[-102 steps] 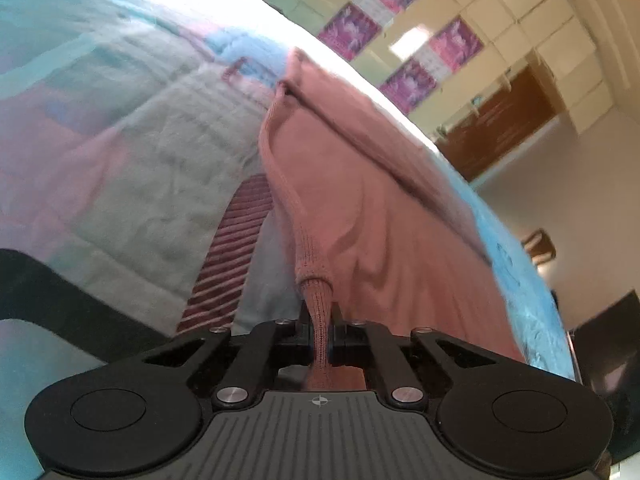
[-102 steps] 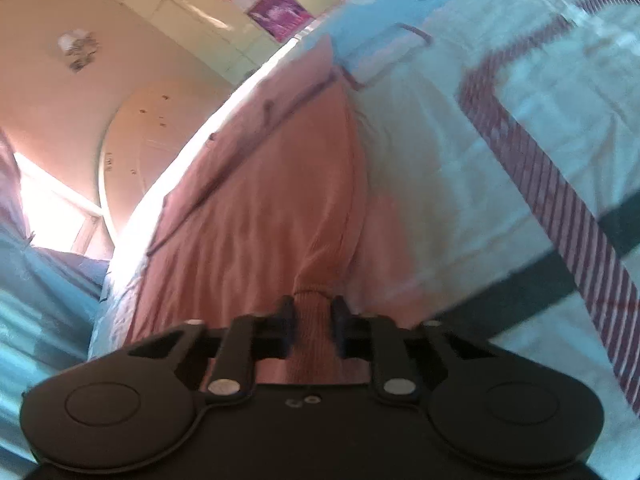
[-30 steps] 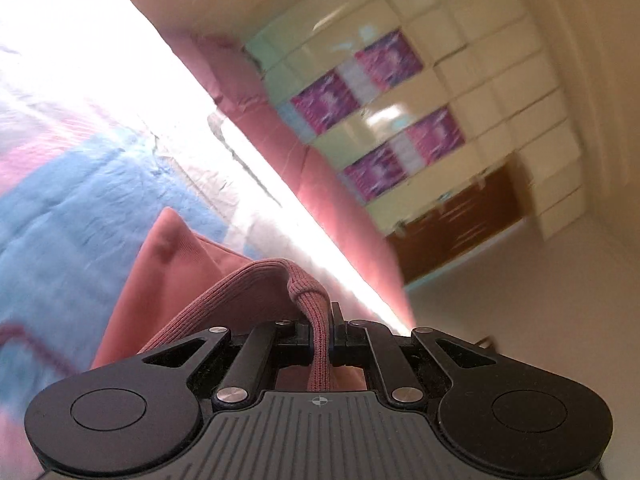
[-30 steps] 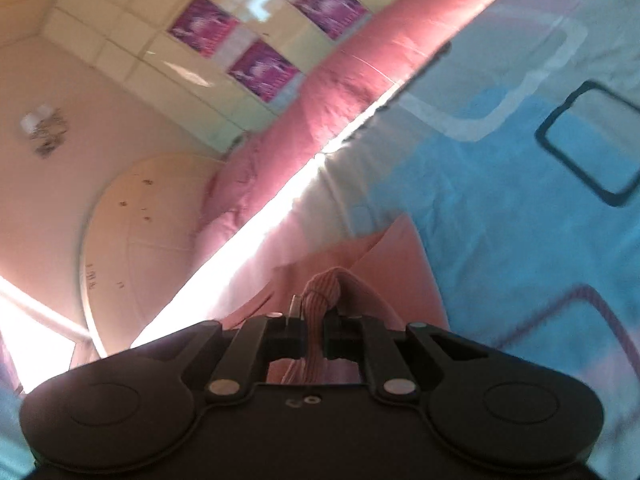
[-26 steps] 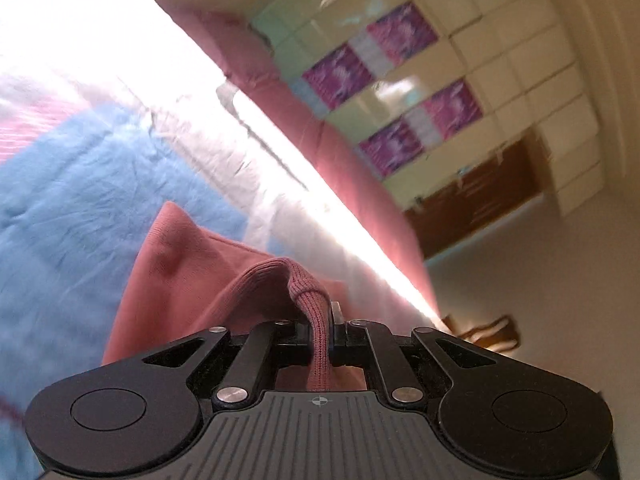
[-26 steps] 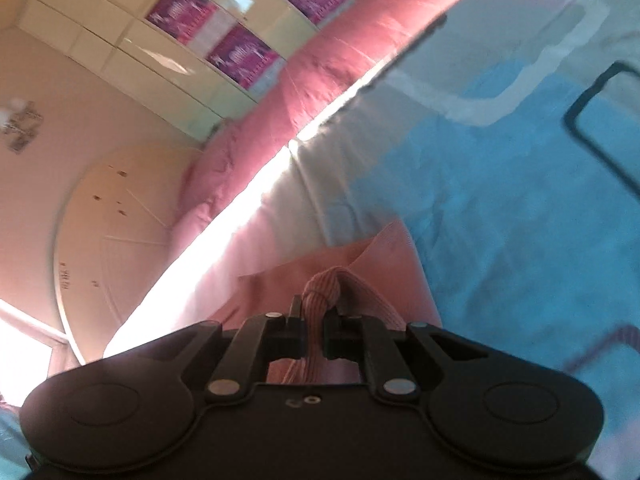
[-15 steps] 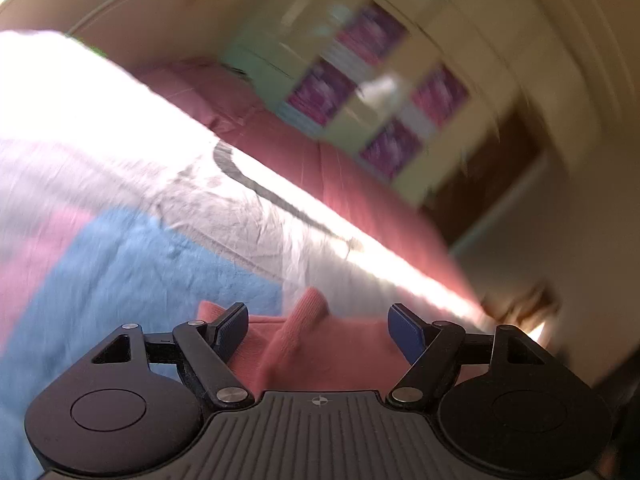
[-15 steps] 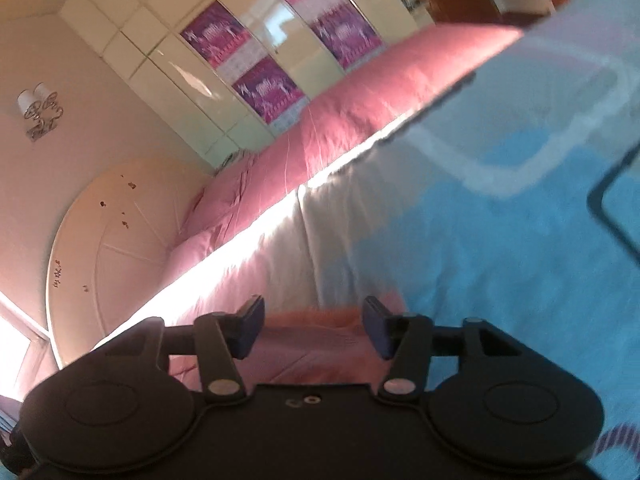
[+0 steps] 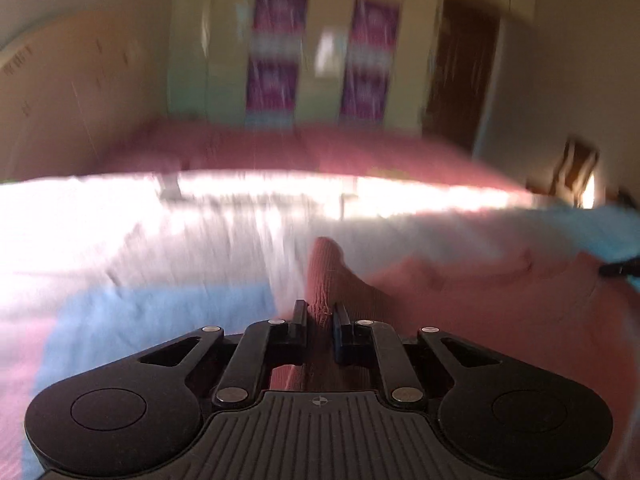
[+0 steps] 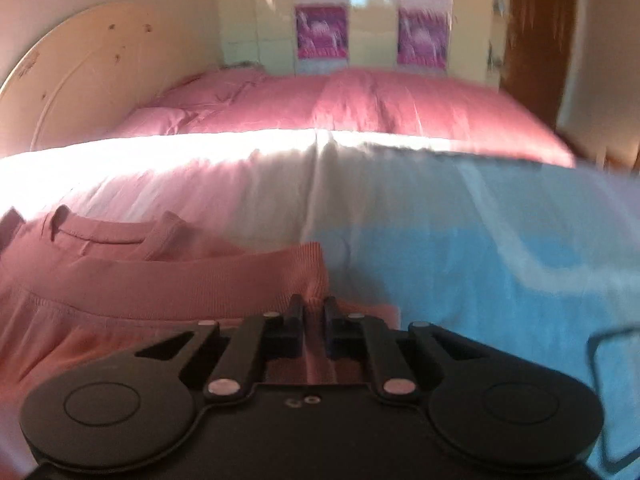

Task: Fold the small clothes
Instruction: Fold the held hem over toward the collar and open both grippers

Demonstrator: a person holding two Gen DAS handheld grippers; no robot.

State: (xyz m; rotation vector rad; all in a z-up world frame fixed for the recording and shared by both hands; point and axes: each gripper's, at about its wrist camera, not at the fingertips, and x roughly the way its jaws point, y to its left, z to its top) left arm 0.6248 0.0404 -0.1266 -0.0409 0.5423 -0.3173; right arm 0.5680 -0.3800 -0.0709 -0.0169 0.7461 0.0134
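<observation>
1. Both tongs have just been closing, and each now pinches cloth: the left gripper [image 9: 320, 316] is clenched on a ribbed fold of the pink garment [image 9: 480, 320], which stands up in a small peak between its fingertips; the right gripper [image 10: 313, 312] is clenched on the corner of the garment's ribbed band [image 10: 180, 284].

2. Beneath everything lies the quilt [image 10: 480, 264], patterned in blue, white and pink, with a plain pink bedspread [image 10: 360, 104] beyond it. It looks soft and yielding, so it offers little firm backing for a crease.

3. On the quilt lies the pink garment, spread between the two grippers; in the right wrist view its neckline [image 10: 100, 236] shows just beyond the band, which suggests it is already doubled over.

4. Handling, as I judge it: light, limp knit that drapes and stretches, not fragile and not slippery. It will sag wherever it is unsupported, so both corners should travel together.

5. Best hold: the ribbed band, thicker than the body cloth and less likely to slip free. The left view is blurred, so how deep that grip sits is unclear.
</observation>
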